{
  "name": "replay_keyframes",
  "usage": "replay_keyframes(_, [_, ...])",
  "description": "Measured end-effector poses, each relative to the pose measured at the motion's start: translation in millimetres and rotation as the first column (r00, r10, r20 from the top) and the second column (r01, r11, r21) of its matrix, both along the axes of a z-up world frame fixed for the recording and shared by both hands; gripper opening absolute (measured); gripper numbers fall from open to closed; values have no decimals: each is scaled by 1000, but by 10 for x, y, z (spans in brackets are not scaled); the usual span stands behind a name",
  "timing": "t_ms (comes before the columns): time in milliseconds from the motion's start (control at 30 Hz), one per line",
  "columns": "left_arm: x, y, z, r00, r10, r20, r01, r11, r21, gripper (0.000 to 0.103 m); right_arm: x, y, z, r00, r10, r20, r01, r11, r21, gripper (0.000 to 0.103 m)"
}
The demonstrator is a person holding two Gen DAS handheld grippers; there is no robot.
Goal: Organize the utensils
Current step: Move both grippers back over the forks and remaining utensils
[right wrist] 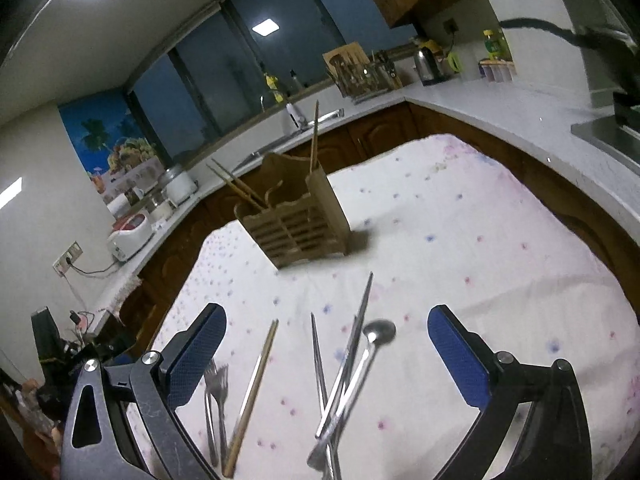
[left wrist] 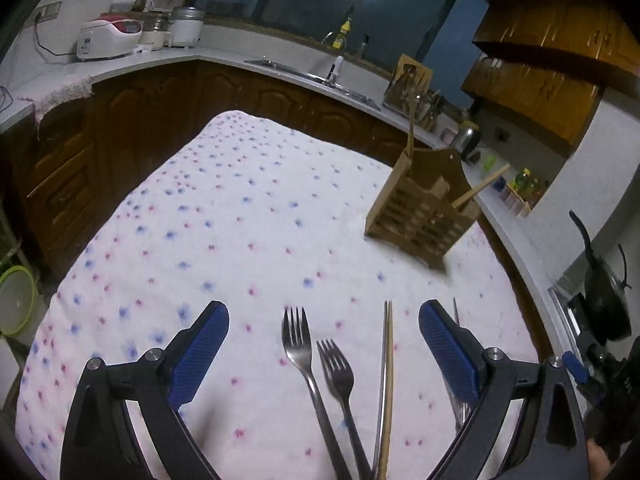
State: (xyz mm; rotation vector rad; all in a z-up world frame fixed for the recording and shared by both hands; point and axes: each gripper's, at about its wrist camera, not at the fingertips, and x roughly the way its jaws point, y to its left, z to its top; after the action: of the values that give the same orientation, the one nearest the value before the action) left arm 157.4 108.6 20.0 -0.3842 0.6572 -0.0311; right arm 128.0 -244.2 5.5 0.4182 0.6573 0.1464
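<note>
Two pairs of tongs are held low over a bench covered by a flowered cloth [left wrist: 248, 208], and both are spread wide apart with nothing between the blue pads.

In the left wrist view, the left tongs [left wrist: 324, 344] are seen above two forks [left wrist: 316, 364] lying side by side on the cloth, tines pointing away. Just to the right of them a pair of chopsticks [left wrist: 386, 376] is laid, one metal and one wooden as far as can be told. More metal pieces are partly hidden behind the right pad. A wooden holder [left wrist: 424, 216] is set upright on the far right part of the cloth, well apart from the forks, with chopsticks standing tilted in it.

In the right wrist view, the right tongs [right wrist: 326, 348] are seen above a loose heap: a spoon [right wrist: 360, 364] with its bowl pointing away, crossed by several metal chopsticks [right wrist: 352, 344]. A wooden chopstick [right wrist: 254, 392] is laid to the left of the heap, and the forks [right wrist: 216, 392] are found beside the left pad. The holder [right wrist: 296, 224] is seen beyond, near the middle of the bench, with sticks leaning out of two of its compartments.
</note>
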Motion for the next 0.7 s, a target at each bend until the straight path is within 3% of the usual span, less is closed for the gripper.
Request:
replay_keyframes(367, [-10, -319, -29, 995, -92, -44, 96, 992, 79, 95, -31, -51, -256, 998, -8, -57, 9, 1000, 19, 102])
replay_keyframes(700, [165, -496, -56, 990, -112, -81, 121, 987, 110, 95, 136, -63, -356, 996, 2, -86, -1, 1000, 20, 101])
